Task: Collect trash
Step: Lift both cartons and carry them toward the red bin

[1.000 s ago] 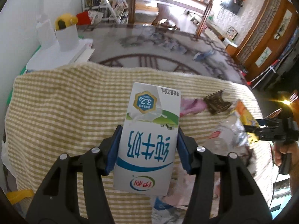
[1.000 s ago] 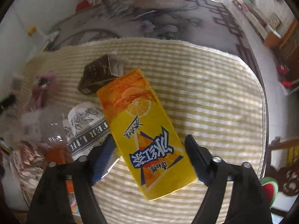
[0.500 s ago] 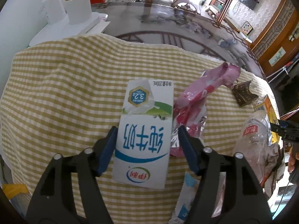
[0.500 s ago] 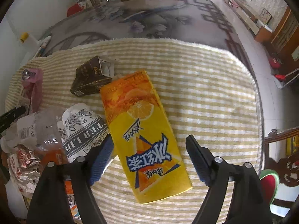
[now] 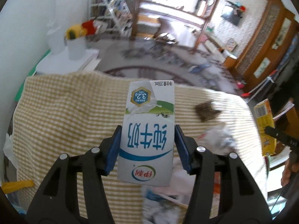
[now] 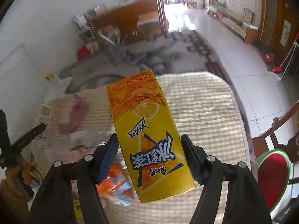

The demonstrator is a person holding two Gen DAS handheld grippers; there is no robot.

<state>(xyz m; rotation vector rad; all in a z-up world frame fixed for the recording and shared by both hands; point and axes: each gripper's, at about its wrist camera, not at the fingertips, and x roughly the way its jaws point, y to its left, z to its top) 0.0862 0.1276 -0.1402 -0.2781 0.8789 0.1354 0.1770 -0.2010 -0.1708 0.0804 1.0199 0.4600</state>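
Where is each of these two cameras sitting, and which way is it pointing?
Left wrist view: sits on the left gripper, looking forward along its two fingers at the white milk carton they clamp, the checked cloth beyond; the right gripper's yellow carton shows at the right edge.
Right wrist view: sits on the right gripper, facing the yellow tea carton it grips, trash below; the left gripper shows at the left edge.
Shared: the checked cloth, the yellow carton, each other's gripper.

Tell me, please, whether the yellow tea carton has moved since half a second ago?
Yes. The yellow tea carton has gone up: it lay flat on the checked cloth between open pads, and now the right gripper holds it above the cloth.
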